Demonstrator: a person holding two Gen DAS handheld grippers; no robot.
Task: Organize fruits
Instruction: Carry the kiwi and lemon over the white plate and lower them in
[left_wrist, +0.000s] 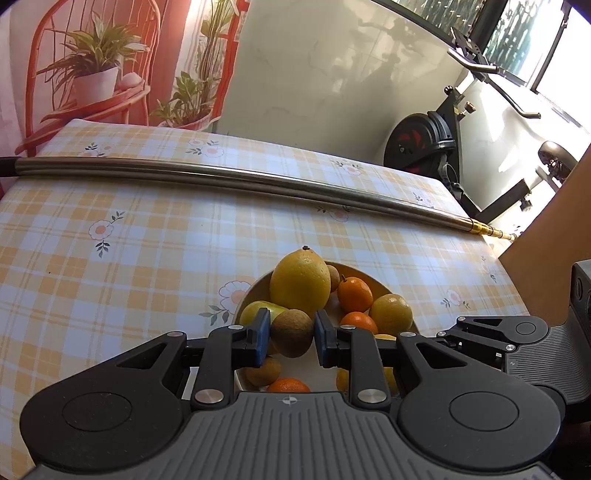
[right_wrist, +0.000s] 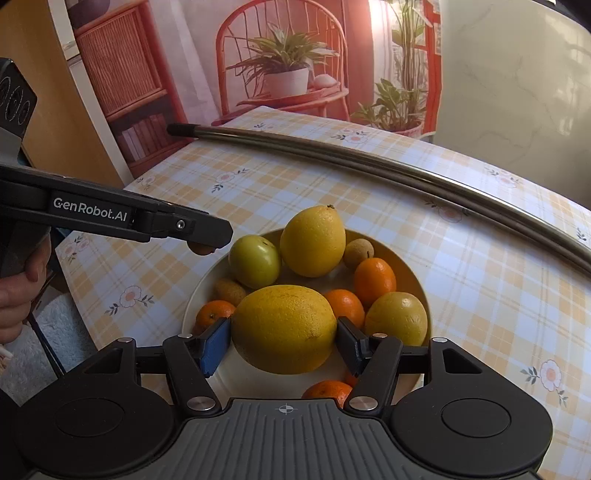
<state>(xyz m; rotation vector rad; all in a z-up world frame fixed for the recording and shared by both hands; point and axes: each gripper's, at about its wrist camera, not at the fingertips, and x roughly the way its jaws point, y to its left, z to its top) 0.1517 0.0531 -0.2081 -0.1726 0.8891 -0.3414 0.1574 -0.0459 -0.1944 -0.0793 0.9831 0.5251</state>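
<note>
A cream plate (right_wrist: 207, 280) on the checked tablecloth holds a green apple (right_wrist: 255, 262), a big yellow citrus (right_wrist: 312, 243), mandarins (right_wrist: 375, 282) and small brown fruits (right_wrist: 358, 253). My right gripper (right_wrist: 282, 343) is low over the plate's near side, and its blue pads press both sides of another large yellow citrus (right_wrist: 284, 328). My left gripper (left_wrist: 290, 328) is shut on a small brown fruit (left_wrist: 291, 332) above the plate (left_wrist: 255, 284). In the right wrist view the left gripper (right_wrist: 207, 232) reaches in from the left over the plate's rim, the brown fruit (right_wrist: 201, 248) showing under its tip.
A long metal pole (left_wrist: 258, 177) lies across the table behind the plate. An exercise bike (left_wrist: 424, 144) stands past the table's far right corner, next to a brown board (left_wrist: 554, 240). A person's hand (right_wrist: 14, 291) holds the left gripper's handle.
</note>
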